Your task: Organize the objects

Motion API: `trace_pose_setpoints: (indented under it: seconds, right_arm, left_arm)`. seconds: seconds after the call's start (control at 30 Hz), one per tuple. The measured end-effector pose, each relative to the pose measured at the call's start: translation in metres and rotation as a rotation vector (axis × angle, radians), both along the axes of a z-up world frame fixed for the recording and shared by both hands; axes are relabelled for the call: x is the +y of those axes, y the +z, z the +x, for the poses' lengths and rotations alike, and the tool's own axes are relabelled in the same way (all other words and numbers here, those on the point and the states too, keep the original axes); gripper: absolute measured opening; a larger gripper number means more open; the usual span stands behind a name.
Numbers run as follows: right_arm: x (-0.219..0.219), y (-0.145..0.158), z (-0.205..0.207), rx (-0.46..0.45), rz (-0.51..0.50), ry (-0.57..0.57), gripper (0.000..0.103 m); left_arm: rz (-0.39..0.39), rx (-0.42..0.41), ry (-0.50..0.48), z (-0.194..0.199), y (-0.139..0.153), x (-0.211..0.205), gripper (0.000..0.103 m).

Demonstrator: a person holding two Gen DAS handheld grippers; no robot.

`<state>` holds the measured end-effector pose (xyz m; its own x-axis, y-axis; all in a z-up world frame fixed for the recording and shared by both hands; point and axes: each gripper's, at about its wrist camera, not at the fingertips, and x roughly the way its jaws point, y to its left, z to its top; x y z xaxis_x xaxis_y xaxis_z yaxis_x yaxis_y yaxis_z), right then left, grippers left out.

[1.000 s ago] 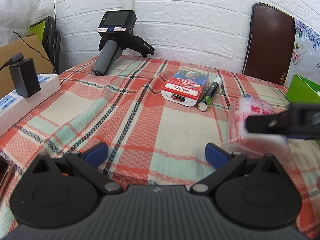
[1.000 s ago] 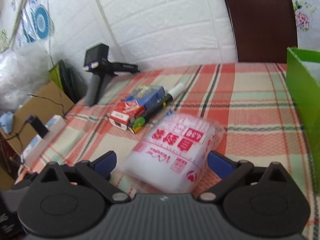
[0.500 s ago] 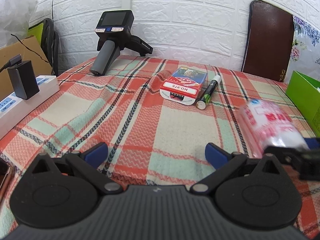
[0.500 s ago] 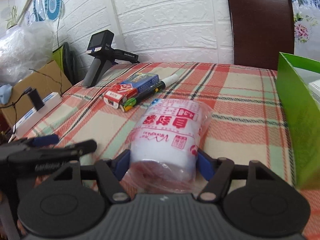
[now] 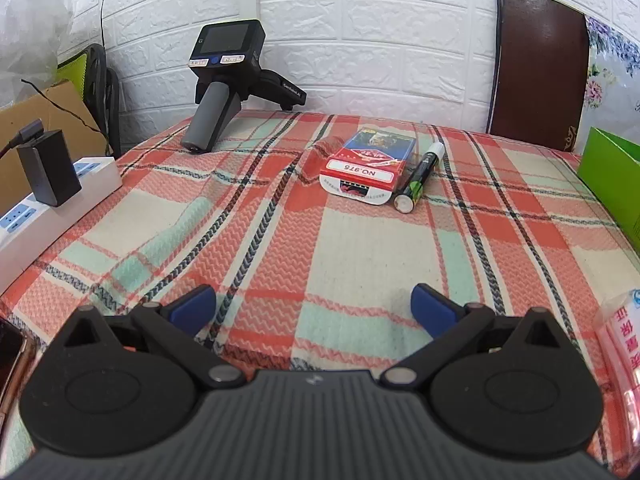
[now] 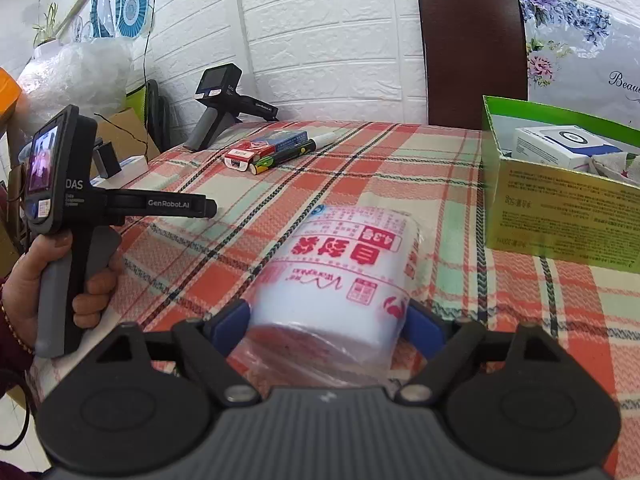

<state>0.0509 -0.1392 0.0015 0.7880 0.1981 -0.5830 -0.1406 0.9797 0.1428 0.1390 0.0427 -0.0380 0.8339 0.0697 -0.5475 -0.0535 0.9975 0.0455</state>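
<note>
While right gripper (image 6: 326,326) opens around bag roll (image 6: 340,268), green box (image 6: 560,208) near.

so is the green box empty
No, the right wrist view shows a white and blue box lying inside the open green box, with something floral beside it.

A white embossed brick-pattern wall (image 5: 360,40) backs a table under a red, cream and mint plaid tablecloth (image 5: 360,260) in bright, even light. A dark brown chair back (image 6: 474,56) rises beyond the far edge, ahead of the claw (floral wall covering (image 6: 568,32) to its right).
</note>
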Motion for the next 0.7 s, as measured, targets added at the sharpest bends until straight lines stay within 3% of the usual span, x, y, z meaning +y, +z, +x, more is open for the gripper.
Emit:
trace_pose_setpoints:
  seconds: [0.03, 0.13, 0.33, 0.7]
  right_arm:
    - [0.0, 0.0, -0.001, 0.001, 0.004, 0.003, 0.095]
    - [-0.003, -0.002, -0.007, 0.006, 0.017, 0.025, 0.098]
    - [-0.01, -0.003, -0.019, 0.003, 0.004, 0.046, 0.099]
    - [-0.032, -0.004, -0.03, -0.016, 0.089, 0.033, 0.1]
  left_arm:
    - [0.001, 0.0, 0.002, -0.001, 0.0, 0.0, 0.103]
    - [0.005, 0.001, 0.002, 0.0, 0.0, -0.001, 0.103]
    - [0.02, 0.005, 0.01, -0.001, 0.0, -0.002, 0.103]
    - [0.05, 0.007, 0.028, -0.003, 0.001, -0.007, 0.103]
